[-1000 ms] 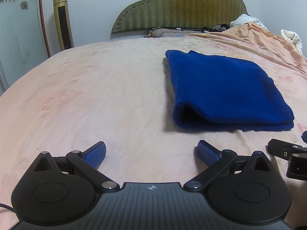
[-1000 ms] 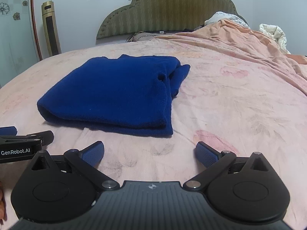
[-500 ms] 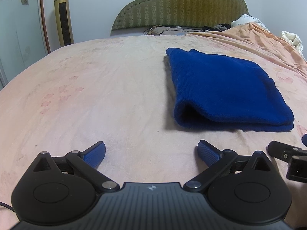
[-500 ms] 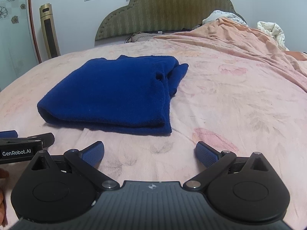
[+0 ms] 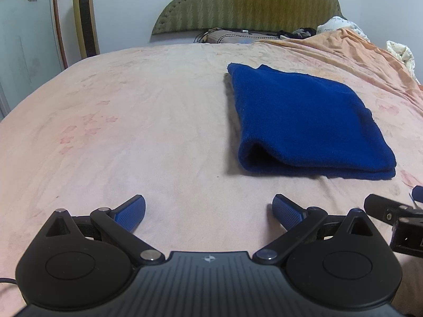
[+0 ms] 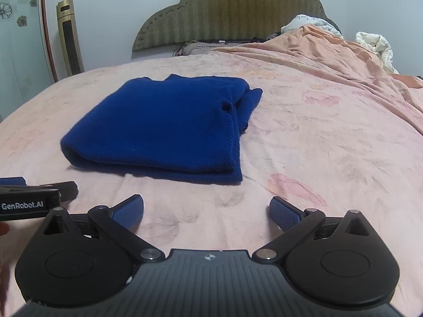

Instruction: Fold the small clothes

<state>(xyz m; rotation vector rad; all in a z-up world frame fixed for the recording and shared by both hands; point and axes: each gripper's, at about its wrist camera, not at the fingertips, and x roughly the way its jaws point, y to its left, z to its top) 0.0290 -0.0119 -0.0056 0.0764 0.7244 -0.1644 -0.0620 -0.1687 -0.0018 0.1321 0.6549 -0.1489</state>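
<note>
Now backing off slightly from the folded royal-blue fleece garment (image 5: pixel 306 121), with the view tipping down a touch against a second ago and the garment itself not shifting at all. Lying flat on the pale pink flower-printed bedsheet (image 5: pixel 132 121), rounded fold edge facing the grippers, looser layered edges bunching at the far right corner (possibly a sleeve or cuff, hard to tell). Left gripper (image 5: pixel 208 210) hanging wide open over bare sheet, holding nothing, well short of the cloth. Right gripper (image 6: pixel 206 210) spread just as wide, likewise empty, just beside the left one. Reading as a fold finished and released; perhaps only tidying that far corner remaining.
</note>
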